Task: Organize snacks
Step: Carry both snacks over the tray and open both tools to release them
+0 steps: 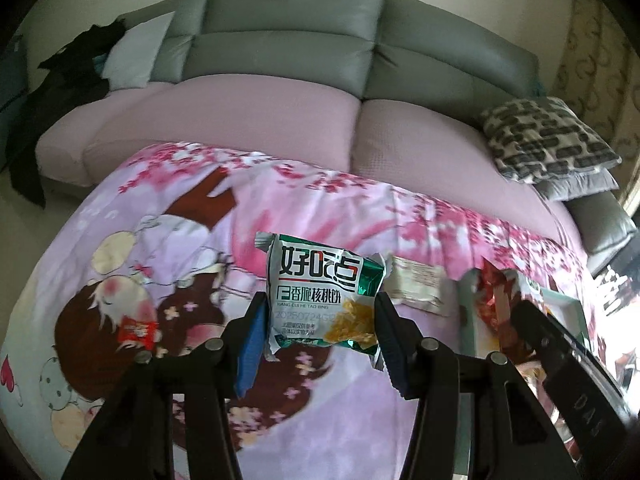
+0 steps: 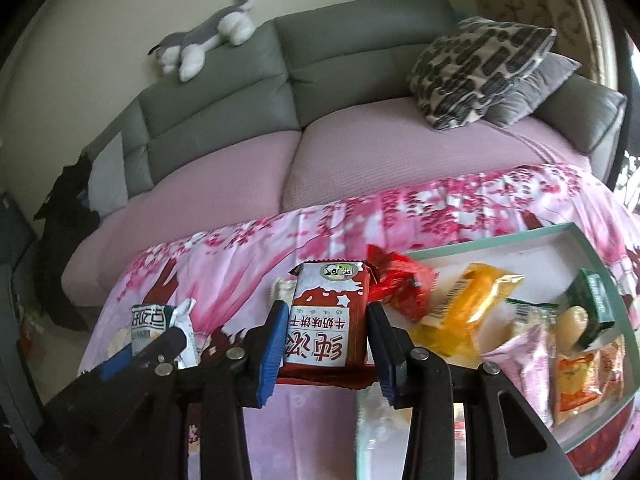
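My left gripper (image 1: 320,330) is shut on a green and white walnut biscuit packet (image 1: 320,292) and holds it above the pink cartoon cloth (image 1: 168,248). The same packet shows at the left of the right wrist view (image 2: 160,330). My right gripper (image 2: 328,344) is shut on a red and white milk biscuit packet (image 2: 326,320), just left of the pale green tray (image 2: 480,244). The tray holds a red packet (image 2: 404,284), a yellow packet (image 2: 464,312), a pink packet (image 2: 524,360), a green packet (image 2: 592,304) and an orange packet (image 2: 588,376).
A small red candy (image 1: 138,330) lies on the cloth at the left. A beige packet (image 1: 416,286) lies beyond my left gripper. A grey sofa (image 2: 344,60) with a pink seat cover stands behind, with patterned cushions (image 2: 476,68) and a plush dog (image 2: 204,44).
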`<state>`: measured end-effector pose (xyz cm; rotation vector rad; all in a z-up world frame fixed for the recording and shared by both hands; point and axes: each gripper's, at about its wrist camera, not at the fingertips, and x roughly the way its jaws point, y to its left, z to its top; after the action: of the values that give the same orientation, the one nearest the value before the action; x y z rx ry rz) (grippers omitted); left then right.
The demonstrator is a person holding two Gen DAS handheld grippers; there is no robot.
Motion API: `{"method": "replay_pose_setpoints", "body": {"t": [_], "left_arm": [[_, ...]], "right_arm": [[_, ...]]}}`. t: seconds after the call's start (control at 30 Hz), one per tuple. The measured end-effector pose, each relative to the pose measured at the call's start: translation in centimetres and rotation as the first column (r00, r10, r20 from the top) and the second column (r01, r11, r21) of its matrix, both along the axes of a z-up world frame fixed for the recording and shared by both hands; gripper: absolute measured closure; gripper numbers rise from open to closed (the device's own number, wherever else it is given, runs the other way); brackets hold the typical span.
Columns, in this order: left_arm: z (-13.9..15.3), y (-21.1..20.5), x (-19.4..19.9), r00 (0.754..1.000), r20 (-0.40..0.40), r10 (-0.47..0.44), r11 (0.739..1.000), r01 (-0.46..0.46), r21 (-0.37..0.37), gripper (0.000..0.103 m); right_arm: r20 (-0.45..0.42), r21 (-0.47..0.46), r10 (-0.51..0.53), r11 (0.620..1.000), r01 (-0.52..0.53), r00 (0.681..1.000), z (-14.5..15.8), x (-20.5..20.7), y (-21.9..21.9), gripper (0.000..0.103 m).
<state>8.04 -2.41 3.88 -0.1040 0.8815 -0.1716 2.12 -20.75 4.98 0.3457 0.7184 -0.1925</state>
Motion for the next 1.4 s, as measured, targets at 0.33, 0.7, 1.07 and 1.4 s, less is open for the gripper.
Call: {"method": "replay_pose_setpoints", "body": {"t": [0.33,0.7,1.07,1.4], "left_arm": [[0.7,-1.5,-0.7,0.999,0.014,-0.047,0.998,0.048,-0.044,0.049],[1.8,-6.3,-2.0,0.988,0.031,-0.152,0.986,0.153,-0.064,0.049],[1.4,-13.4,-4.0,0.953,0.020,-0.303,0.953,0.303,-0.024,0.049],[-1.7,-16.3,-2.5,0.957,-0.040,-0.288,0.958,0.288,0.009,0.049]], "right_arm": [[0.024,-0.001,-0.172,0.985,0.173,0.985,1.2,-3.2,-6.3,0.061],[0.027,0.014,-0.351,0.936,0.351,0.936,1.9,-7.9,-13.3,0.061],[0.026,0.036,-0.410,0.912,0.409,0.911,1.8,-10.8,-17.3,0.061],[0.001,0.047,-0.355,0.934,0.354,0.935,0.1,-9.5,-17.6,0.061]]}}
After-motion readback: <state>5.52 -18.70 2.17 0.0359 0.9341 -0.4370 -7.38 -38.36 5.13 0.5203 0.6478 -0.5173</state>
